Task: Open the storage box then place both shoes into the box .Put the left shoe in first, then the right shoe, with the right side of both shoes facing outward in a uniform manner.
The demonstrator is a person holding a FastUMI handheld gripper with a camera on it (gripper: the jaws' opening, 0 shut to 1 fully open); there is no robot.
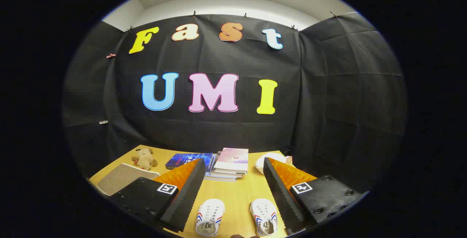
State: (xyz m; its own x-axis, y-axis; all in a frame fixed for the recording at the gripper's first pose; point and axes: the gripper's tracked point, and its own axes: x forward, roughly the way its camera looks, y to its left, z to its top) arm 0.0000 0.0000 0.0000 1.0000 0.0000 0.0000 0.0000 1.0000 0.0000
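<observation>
Hand-held gripper (233, 187) spread wide over two shoes (209, 217).

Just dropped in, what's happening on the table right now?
The hand-held gripper is open above the wooden table, holding nothing. Two small white shoes sit side by side between its fingers, untouched so far. Beyond them lie a stack of books, a plush toy and a white object.

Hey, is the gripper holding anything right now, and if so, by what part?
Nothing is held. The gripper is open above the table, with two white shoes lying between its fingers, untouched.
</observation>
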